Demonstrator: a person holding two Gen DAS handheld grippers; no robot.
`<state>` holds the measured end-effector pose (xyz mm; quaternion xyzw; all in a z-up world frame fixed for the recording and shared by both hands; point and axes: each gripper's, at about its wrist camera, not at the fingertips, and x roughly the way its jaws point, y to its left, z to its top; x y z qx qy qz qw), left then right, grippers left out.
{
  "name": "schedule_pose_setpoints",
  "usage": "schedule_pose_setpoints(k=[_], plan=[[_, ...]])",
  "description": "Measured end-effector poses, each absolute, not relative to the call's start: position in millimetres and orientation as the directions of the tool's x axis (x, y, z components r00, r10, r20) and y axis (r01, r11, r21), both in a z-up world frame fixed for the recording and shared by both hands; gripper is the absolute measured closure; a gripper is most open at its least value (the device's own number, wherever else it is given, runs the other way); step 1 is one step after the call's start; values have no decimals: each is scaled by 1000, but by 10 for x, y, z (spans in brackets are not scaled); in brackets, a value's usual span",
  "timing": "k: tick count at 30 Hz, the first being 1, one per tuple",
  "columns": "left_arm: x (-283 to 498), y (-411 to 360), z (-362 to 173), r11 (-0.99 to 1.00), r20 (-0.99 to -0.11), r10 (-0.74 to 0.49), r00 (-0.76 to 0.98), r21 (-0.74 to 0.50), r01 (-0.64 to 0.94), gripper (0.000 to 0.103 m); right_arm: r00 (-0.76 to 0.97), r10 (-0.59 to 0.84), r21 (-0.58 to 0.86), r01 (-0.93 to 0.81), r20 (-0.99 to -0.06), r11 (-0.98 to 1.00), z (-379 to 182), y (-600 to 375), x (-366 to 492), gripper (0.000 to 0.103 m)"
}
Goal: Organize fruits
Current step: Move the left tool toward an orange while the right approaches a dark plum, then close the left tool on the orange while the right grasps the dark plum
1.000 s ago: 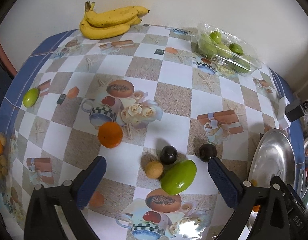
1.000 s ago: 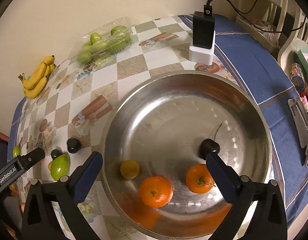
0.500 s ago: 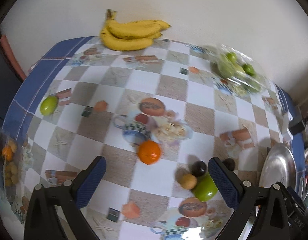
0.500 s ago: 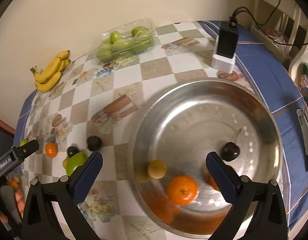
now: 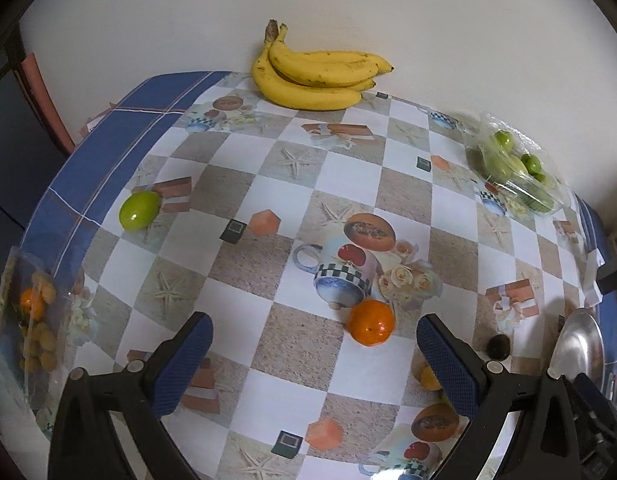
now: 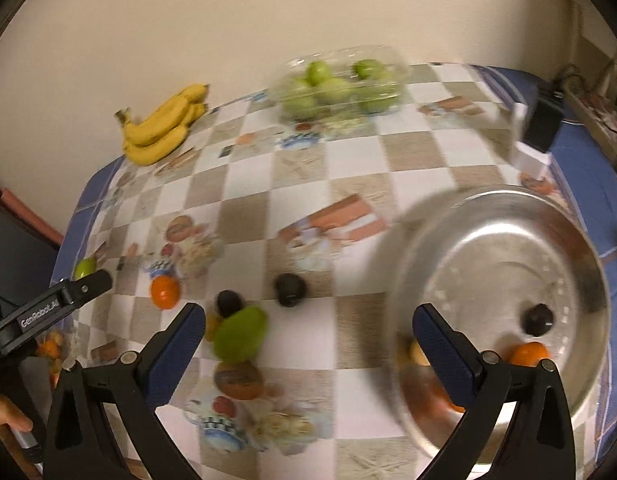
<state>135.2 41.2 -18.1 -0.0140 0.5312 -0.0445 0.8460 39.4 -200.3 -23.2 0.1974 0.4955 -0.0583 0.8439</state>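
Orange [image 5: 370, 327] sits on the tabletop [image 5: 348, 184] just ahead between the empty, spread fingers of the left tool [image 5: 314, 350]; round, it might roll aside if nudged off-centre.

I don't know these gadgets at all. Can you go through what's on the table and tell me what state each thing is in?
left gripper: open, empty.
right gripper: open, empty.
metal bowl: upright, holding a few fruits.
orange: loose on the tablecloth.
large green fruit: lying loose beside small dark fruits.
small green fruit: alone near the table edge.
bananas: one bunch, against the wall.
clear box: holding green fruits.
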Motion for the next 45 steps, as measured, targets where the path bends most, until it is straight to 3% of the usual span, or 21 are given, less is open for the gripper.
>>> schedule_pose_setpoints(k=[10, 28, 36, 45], plan=[[1434, 449, -334, 989, -894, -147, 423, -143, 43, 0, 457, 122, 269, 272, -881, 924, -420, -1753, 625, 0], [1618, 162, -564, 989, -921, -148, 360, -131, 72, 0, 385, 108, 246, 329, -916, 912, -609, -1892, 937, 2], [1650, 77, -673, 983, -929, -182, 324, -166, 76, 10, 362, 108, 222, 292, -926, 930, -692, -1828, 986, 31], [1649, -5, -809, 983, -940, -182, 289, -163, 89, 18, 334, 113, 215, 284, -936, 935, -826, -1822, 1003, 55]])
